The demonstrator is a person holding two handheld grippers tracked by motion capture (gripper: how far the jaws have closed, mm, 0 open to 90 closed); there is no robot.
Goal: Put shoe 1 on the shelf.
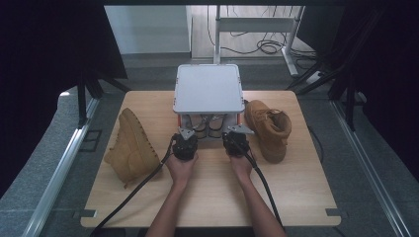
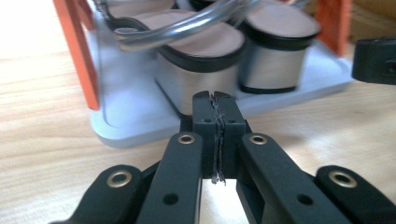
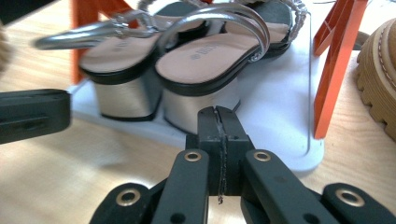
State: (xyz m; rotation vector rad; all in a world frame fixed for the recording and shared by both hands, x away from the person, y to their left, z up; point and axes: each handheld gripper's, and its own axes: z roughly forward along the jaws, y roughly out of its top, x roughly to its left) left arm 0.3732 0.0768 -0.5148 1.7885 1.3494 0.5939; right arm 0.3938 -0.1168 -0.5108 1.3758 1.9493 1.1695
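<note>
A small grey rack with orange legs stands at the table's far middle. On its lower shelf sits a pair of silver block-heeled sandals, heels facing me. My left gripper and right gripper rest side by side on the table just in front of the rack, both pointing at the sandals. The left gripper has its jaws pressed together with nothing between them. The right gripper is likewise shut and empty. A tan boot lies on its side at the left; its mate stands upright at the right.
The wooden table has bare room in front of my hands. The upright boot's lugged sole sits close beside the rack's right orange leg. Black curtains and metal rails flank the table; a desk frame and cables lie beyond.
</note>
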